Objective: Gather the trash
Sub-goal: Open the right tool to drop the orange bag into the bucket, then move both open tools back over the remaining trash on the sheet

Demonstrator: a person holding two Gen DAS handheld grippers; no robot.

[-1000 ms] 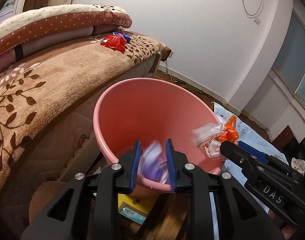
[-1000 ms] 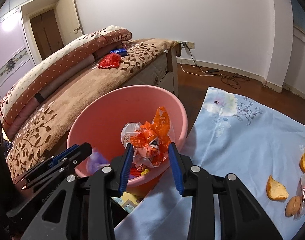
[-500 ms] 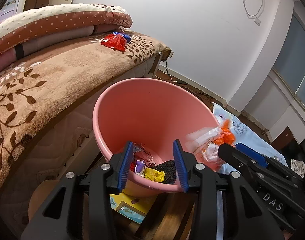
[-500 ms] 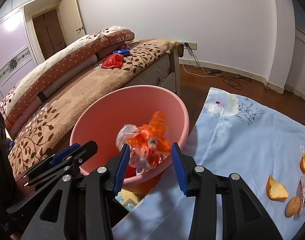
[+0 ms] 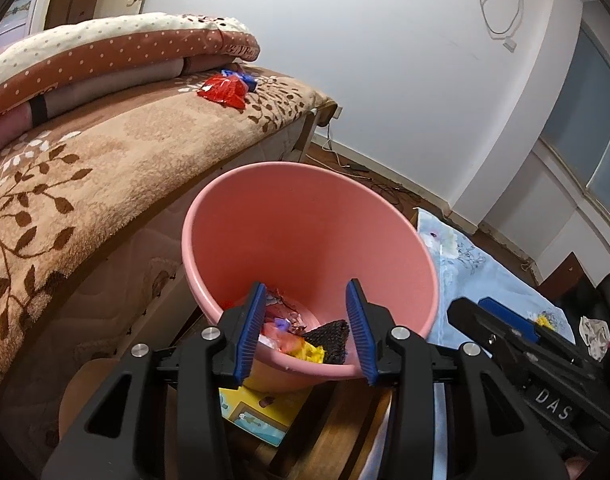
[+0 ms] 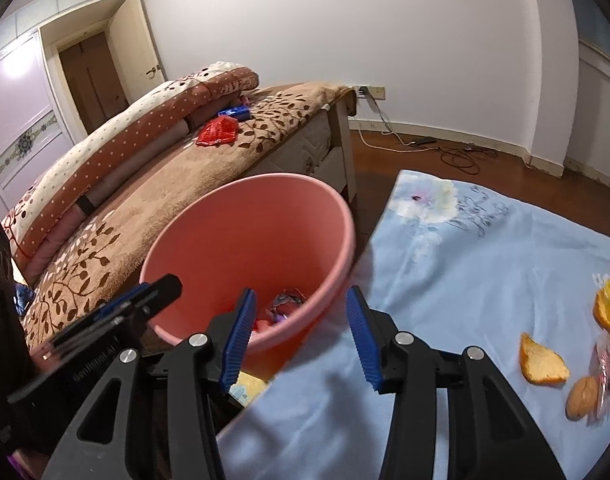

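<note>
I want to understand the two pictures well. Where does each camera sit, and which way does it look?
Left wrist: sits behind the left tongs, looks down into the pink bin beside the bed; the right tongs enter at lower right.
Right wrist: sits behind the right tongs, looks at the bin rim and the blue cloth; the left tongs enter at lower left.
Shared: bin, bed, red wrapper, blue cloth.

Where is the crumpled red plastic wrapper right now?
The crumpled red plastic wrapper lies on the brown leaf-patterned bed blanket, upper left in both views, beside a blue packet near the folded quilts.
</note>
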